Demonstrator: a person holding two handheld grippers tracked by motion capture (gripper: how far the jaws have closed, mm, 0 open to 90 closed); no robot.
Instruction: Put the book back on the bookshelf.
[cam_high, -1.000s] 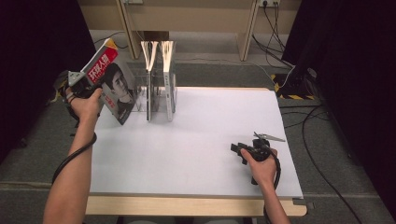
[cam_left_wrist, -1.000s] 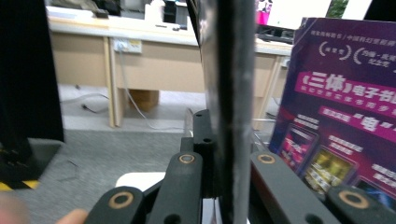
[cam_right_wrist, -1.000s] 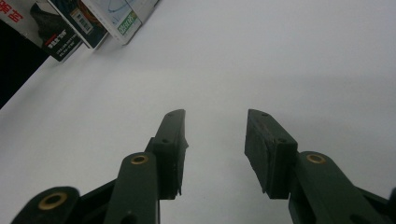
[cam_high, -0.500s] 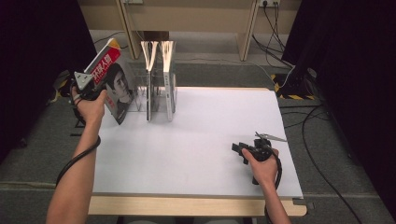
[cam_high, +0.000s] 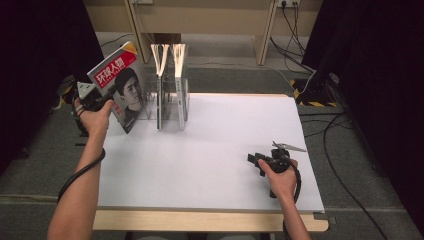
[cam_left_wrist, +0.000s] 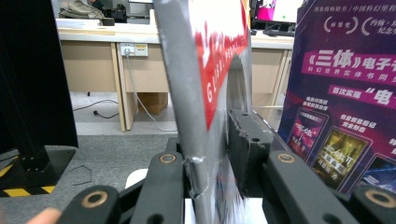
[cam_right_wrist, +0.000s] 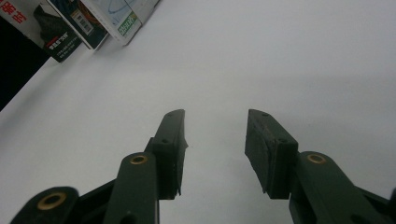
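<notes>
From the high view, your left gripper (cam_high: 100, 100) sits at the table's (cam_high: 210, 165) far left corner, against the lower edge of a magazine (cam_high: 120, 82) with a red title band and a portrait on its cover. The magazine leans tilted, just left of the clear rack (cam_high: 170, 107) in which two books (cam_high: 172, 75) stand upright. Your right gripper (cam_high: 260, 161) rests on the white tabletop near the right edge, well apart from the rack.

In the left gripper view, the magazine's (cam_left_wrist: 201, 93) edge runs up between the jaws, which have just been opening; the right pad stands off the cover, so nothing is clamped. A purple-covered book (cam_left_wrist: 341, 93) stands just to the right.

In the right gripper view, your right gripper (cam_right_wrist: 215, 140) is spread wide over bare table (cam_right_wrist: 280, 60), with nothing between its jaws.
</notes>
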